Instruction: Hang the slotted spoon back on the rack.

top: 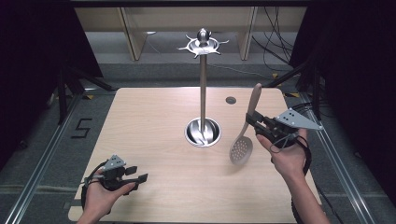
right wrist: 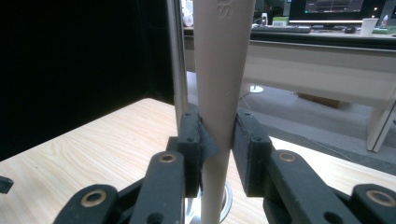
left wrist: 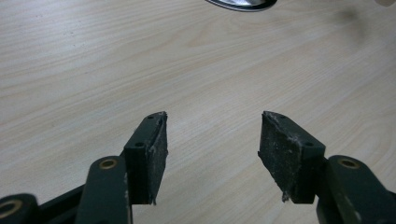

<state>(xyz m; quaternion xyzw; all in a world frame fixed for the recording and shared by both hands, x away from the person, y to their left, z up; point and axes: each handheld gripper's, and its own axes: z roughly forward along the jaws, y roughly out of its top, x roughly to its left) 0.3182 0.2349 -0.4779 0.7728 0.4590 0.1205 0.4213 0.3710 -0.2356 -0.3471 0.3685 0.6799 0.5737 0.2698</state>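
Jaws of the right gripper [top: 256, 122] clamp the slotted spoon [top: 242, 147] by its handle, lifted over the bench's right side; hanging it on the utensil stand [top: 203, 88] at bench centre remains. Left gripper [top: 138, 173] rests jaws apart, empty, near the front-left corner; nothing blocks the hooks.

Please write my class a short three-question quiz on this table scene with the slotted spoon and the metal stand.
1. True or false: the right gripper is shut on the slotted spoon.
2. Where is the left gripper? A) open above the bare table B) holding the stand C) holding a cup
3. Which way does the spoon's bowl point?

Key
1. True
2. A
3. Down, toward the table, with the handle up.
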